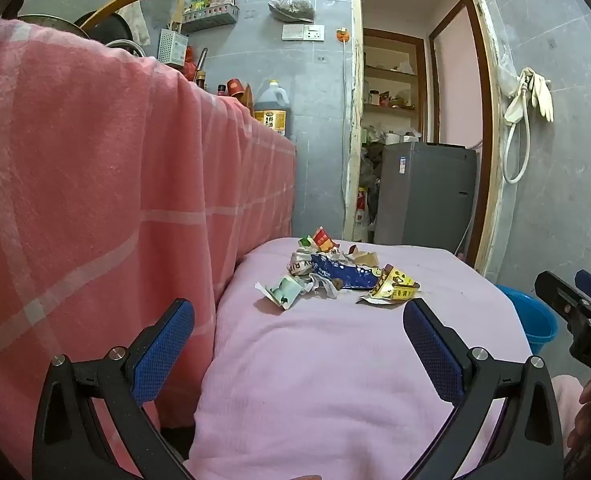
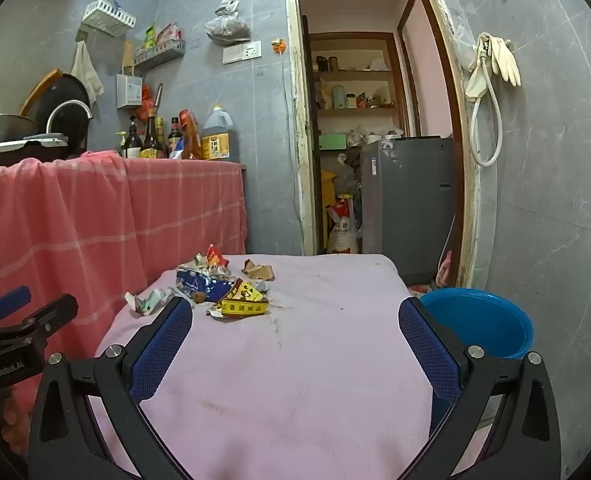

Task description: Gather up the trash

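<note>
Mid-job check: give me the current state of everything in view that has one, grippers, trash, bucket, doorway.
left gripper: jaws wide open, nothing between them
right gripper: jaws wide open, nothing between them
trash pile: crumpled wrappers, loose on the pink cloth, none picked up
yellow wrapper: torn open, lying flat
blue bucket: upright beside the table, looks empty
doorway: open

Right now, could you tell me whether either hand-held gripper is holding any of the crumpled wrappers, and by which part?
Nothing is held. The left hand-held gripper and right hand-held gripper are both open and empty, short of the crumpled wrappers on the pink cloth-covered table.
</note>
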Motion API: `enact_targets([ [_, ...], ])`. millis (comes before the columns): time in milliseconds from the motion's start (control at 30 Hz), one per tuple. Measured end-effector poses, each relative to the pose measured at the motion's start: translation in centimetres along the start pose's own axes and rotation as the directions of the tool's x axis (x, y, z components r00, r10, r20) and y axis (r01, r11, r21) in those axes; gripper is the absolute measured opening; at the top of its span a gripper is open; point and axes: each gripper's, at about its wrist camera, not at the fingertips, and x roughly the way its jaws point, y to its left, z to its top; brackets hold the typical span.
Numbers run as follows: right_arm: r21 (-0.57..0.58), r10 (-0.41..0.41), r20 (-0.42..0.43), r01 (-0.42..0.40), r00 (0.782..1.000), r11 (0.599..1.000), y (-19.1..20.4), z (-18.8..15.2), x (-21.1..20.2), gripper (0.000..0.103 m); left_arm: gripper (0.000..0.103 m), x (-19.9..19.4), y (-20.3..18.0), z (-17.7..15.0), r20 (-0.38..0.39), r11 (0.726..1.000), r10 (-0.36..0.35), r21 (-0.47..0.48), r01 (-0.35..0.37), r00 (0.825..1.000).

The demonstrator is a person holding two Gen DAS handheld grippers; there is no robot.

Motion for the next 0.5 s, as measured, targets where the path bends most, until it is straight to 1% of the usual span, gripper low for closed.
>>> enact_targets([
  [267,0.006,-0.002,-0.001,0.002,1.0,1.0,-0.2,0.13,-0.05,0.103,0.102,0.5,-0.27,0.05,-0.001,1.0,-0.004,-0.003,0.004,1.0],
  [300,0.007,-0.001,0.0,0.001,1.0,1.0,-0.21,0.12,-0.05,0.103,0.102,0.02,0.0,-0.01,0.007,1.0,0.001,-0.006,-0.001,1.0],
  [500,0.008,-0.002,0.001,0.002,1.0,1.0,-0.25,0.09,-0.04,0.103,0.102,0.17,0.09,0.1,0.004,1.0,0.002,-0.007,-0.002,1.0],
])
